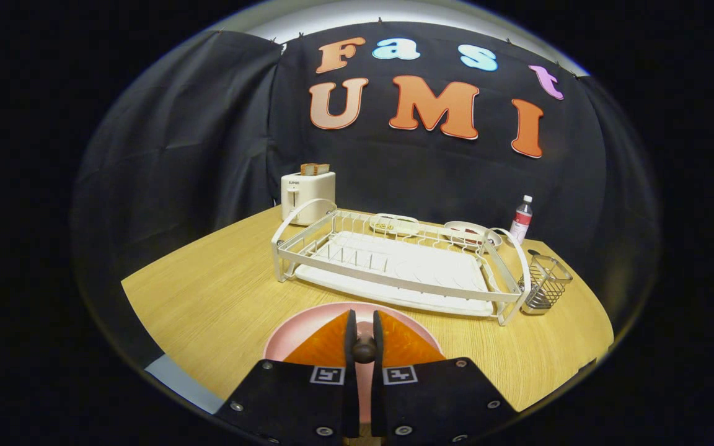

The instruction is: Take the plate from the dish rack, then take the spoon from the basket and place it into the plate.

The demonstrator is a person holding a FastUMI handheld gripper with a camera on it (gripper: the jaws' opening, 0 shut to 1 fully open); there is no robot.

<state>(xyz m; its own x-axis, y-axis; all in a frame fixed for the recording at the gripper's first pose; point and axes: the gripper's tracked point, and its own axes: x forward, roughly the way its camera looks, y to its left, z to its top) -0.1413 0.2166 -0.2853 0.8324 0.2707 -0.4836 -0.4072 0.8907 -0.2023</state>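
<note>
Open bench (208, 297) left of the plate (298, 328). Ahead, the dish rack (388, 266) spans the way, basket (546, 282) at its right end, toaster (307, 195) behind.

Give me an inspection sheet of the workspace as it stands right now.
Surface: wooden table.
Job's things: pink plate flat on the table under the fingers; dish rack beyond it; wire basket at the rack's end; dark rod, likely the spoon, between the fingers.
Clutter: toaster with toast; bottle; two small dishes behind the rack.
Grippers: gripper shut on the spoon.
Cables: nothing seen.
Surroundings: black cloth wall.
</note>
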